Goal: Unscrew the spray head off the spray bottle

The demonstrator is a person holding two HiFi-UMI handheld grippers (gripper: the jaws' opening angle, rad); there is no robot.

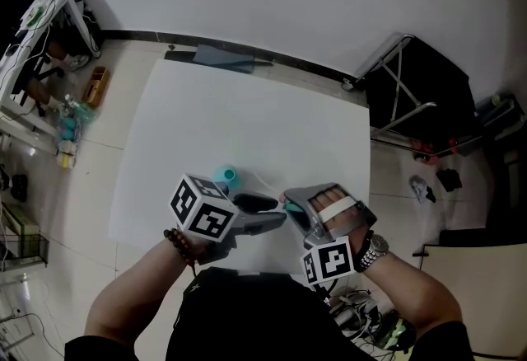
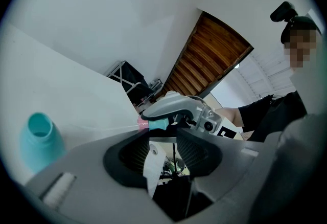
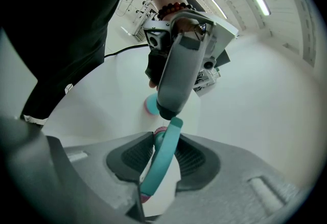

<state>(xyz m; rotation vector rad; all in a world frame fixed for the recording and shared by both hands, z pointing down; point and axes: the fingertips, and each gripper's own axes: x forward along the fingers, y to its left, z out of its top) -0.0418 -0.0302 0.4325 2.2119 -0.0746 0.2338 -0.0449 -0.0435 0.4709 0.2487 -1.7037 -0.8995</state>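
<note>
Right gripper jaws grip the spray head, apart from the bottle standing nearer the left gripper, whose part-open jaws hold nothing.

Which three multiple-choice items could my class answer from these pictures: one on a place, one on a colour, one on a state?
1. Where does the bottle stand?
A. on the white table
B. on the floor
C. on a shelf

2. What colour is the bottle?
A. red
B. teal
C. black

3. In what state is the right claw?
A. open and empty
B. shut on the spray head
C. out of view

Answers:
1 A: the head view shows the bottle upright on the table, just beyond the two grippers.
2 B: its body looks teal in both the head view and the left gripper view.
3 B: the right gripper view shows the spray head pinched between the two pads, apart from the bottle.
</note>
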